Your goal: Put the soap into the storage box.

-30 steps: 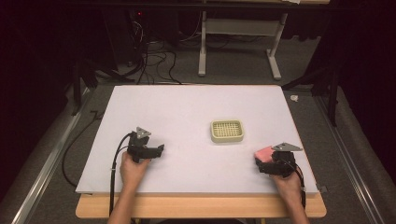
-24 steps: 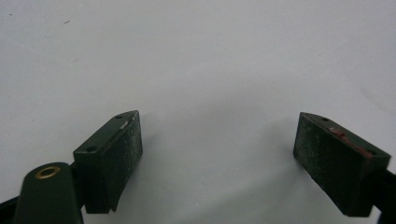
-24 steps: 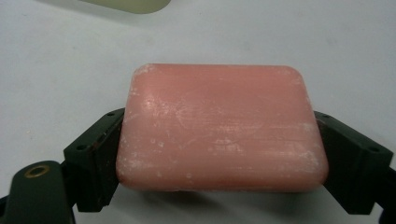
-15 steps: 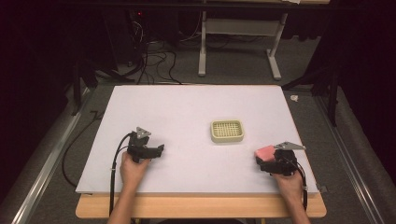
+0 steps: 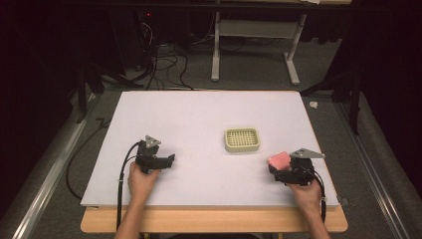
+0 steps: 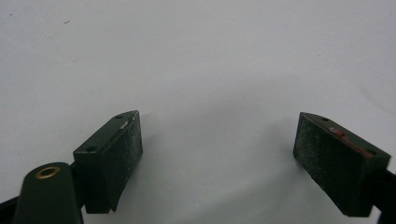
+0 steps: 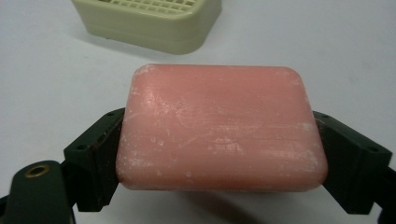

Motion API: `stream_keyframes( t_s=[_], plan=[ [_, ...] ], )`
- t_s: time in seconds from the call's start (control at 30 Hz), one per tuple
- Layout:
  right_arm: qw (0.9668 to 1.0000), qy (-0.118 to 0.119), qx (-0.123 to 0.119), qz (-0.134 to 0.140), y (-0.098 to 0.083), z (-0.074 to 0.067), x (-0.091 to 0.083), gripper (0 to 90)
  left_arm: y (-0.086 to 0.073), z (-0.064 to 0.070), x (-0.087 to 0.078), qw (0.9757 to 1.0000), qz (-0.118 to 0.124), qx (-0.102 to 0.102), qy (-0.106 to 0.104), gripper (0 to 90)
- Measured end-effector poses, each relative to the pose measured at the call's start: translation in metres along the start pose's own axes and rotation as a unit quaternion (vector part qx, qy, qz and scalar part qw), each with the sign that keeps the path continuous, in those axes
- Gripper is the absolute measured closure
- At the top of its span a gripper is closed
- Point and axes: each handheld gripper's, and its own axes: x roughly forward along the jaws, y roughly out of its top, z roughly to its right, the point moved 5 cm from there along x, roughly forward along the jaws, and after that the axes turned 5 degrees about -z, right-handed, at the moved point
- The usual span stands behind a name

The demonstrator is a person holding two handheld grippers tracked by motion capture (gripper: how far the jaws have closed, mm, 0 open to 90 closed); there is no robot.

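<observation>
Clamping pink soap [image 7: 222, 128] in right gripper [image 5: 287, 172] jaws, near dish [image 5: 242, 140]. Left gripper [image 5: 168, 160] jaws apart, nothing between them, over bare tabletop [image 5: 199, 119].

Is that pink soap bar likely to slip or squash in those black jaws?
The soap bar looks stiff, keeping its shape between the right gripper pads. Its smooth rounded edges could slip. Flat and blocky, it probably won't roll.
</observation>
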Motion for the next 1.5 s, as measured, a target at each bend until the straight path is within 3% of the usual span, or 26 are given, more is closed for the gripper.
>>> stream_keyframes(
  t_s=[0.23,0.73,1.1,1.5],
  plan=[
    [0.9997,0.015,-0.018,0.005,0.009,-0.013,-0.001,13.7,0.000,0.000,0.000,1.0000,0.000,0.000,0.000,16.1],
    [0.9977,0.056,-0.031,0.022,0.033,-0.039,0.004,13.7,0.000,0.000,0.000,1.0000,0.000,0.000,-0.002,16.5],
    [0.9965,0.065,-0.044,0.027,0.048,-0.051,0.008,13.6,0.000,0.000,0.000,1.0000,0.000,-0.001,-0.002,16.4],
    [0.9962,0.069,-0.051,0.014,0.067,-0.060,0.020,13.6,0.000,0.000,0.000,1.0000,0.000,-0.001,-0.002,16.5]
  ],
)
